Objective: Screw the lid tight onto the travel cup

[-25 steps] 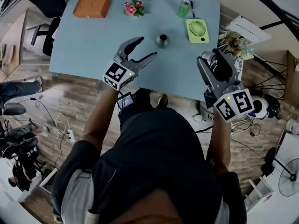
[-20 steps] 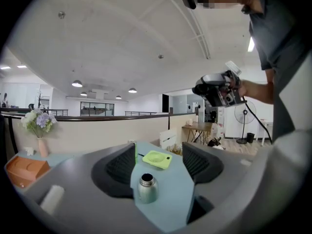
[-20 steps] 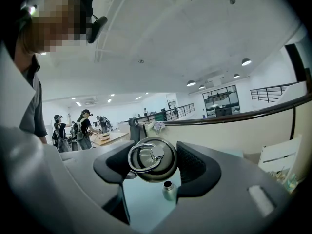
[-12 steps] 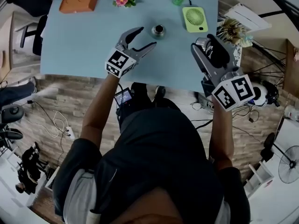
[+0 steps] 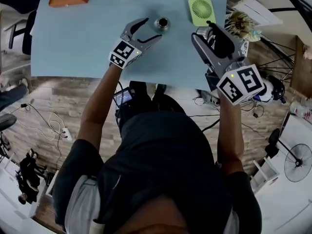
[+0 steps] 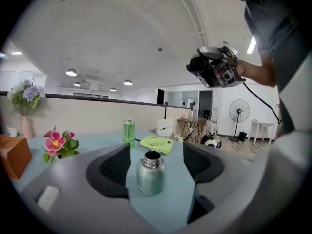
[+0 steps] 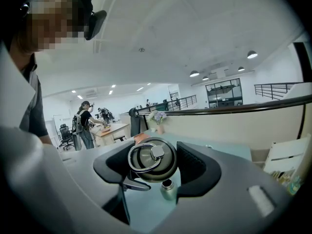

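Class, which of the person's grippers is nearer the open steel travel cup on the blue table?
Left. The left gripper is just short of the travel cup, open jaws pointed at it, not touching. The right gripper, shut on the lid, is farther off to its right.

Open travel cup on blue table, left gripper spread just beside it, right gripper holding lid

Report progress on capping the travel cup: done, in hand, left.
Done: the right hand-held gripper is shut on the lid, held in the air. In hand: the open left hand-held gripper is lined up on the travel cup, which stands uncapped on the table, not touched. Left: clamp the cup, seat the lid on its mouth and screw it tight.
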`<state>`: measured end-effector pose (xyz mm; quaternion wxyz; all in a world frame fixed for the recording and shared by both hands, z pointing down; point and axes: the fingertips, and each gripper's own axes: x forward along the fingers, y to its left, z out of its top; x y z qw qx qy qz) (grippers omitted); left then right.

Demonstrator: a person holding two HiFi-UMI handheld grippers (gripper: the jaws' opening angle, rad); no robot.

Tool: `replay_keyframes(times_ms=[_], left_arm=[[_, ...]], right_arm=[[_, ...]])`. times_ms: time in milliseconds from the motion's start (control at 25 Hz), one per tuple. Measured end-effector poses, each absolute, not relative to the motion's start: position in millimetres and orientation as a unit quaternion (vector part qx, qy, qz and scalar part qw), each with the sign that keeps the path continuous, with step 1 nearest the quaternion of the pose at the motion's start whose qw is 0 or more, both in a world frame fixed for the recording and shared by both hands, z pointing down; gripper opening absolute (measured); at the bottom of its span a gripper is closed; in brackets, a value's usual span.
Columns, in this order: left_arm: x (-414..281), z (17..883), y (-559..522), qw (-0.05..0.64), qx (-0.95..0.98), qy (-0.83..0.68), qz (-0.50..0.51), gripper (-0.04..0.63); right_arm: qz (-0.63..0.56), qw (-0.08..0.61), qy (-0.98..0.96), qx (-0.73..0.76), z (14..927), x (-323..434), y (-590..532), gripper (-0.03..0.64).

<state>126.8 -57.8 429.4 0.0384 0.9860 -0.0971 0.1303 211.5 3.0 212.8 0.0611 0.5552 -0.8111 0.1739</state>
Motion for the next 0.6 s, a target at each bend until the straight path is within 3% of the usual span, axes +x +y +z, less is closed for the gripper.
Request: replay_keyframes(times_ms=[600], left_arm=[[157,503,-71,0.062,0.982,-0.067,0.165,0.405]], right_arm=[[0.201,0.091,-0.810,0.543,270,207,-42,0.266]])
